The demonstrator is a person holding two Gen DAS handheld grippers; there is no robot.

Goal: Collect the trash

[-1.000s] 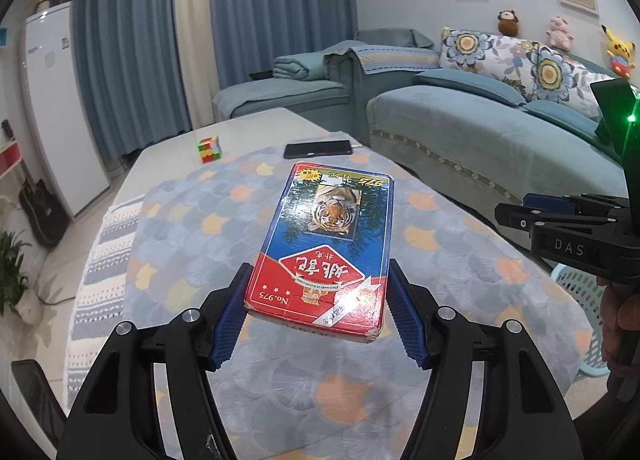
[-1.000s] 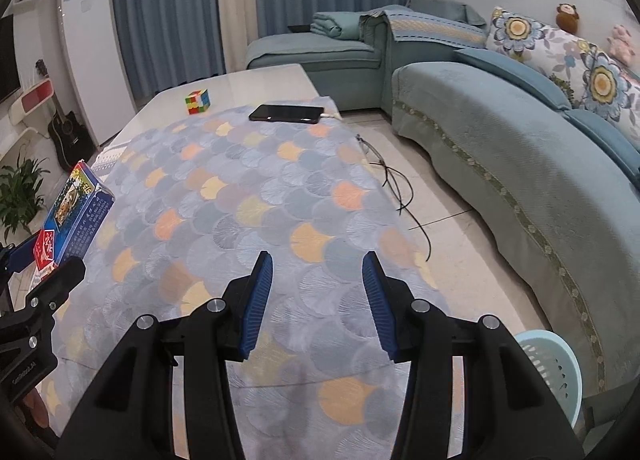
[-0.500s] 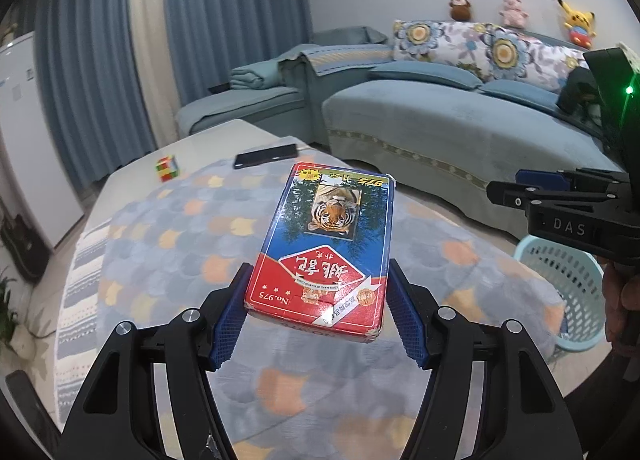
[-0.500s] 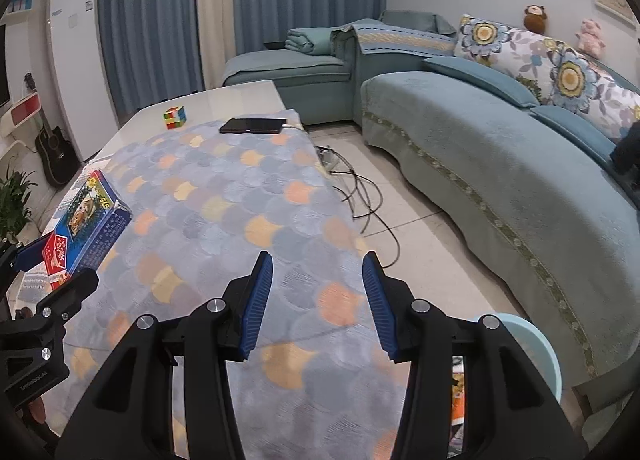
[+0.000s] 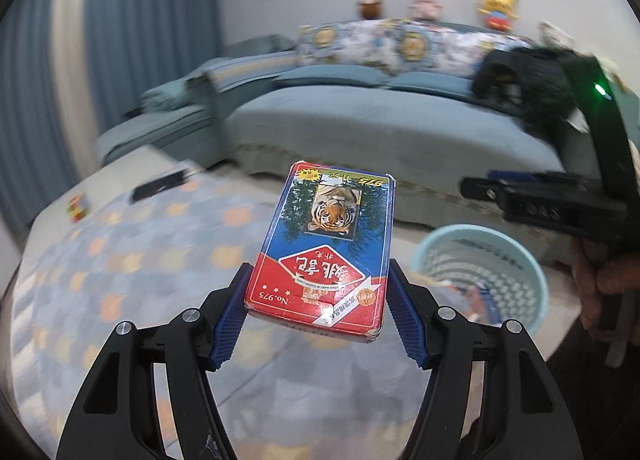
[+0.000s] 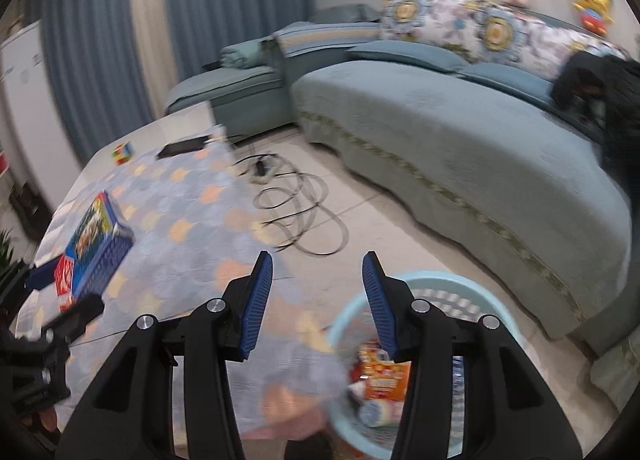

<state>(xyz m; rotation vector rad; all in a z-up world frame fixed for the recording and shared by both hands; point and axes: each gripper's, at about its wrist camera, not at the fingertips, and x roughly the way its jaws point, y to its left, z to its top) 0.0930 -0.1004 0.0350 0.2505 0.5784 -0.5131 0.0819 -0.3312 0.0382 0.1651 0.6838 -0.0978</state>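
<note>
Two tools are in view, one in each of your hands. Your left tool (image 5: pixel 318 314) pinches a playing-card box (image 5: pixel 326 248) by its near end, blue pads pressed on both long sides; the tiger-print face points up and the box juts forward, clear of the table (image 5: pixel 132 260). From the right wrist view the same box (image 6: pixel 94 240) shows at far left, above the scale-patterned cloth.

Your right tool (image 6: pixel 318 300) has its jaws parted with a gap between the pads and nothing in them. It sits over the table's edge, above a light-blue basket (image 6: pixel 432 286) on the floor. Inside the basket lies an orange packet (image 6: pixel 380 374) and other wrappers, too blurred to name.

From the left wrist view the basket (image 5: pixel 516 256) is right of the box and lower. A phone (image 6: pixel 182 148) and a colour cube (image 6: pixel 123 152) rest at the table's far end. A black cable (image 6: pixel 300 204) coils on the floor beside the sofa (image 6: pixel 460 132).
</note>
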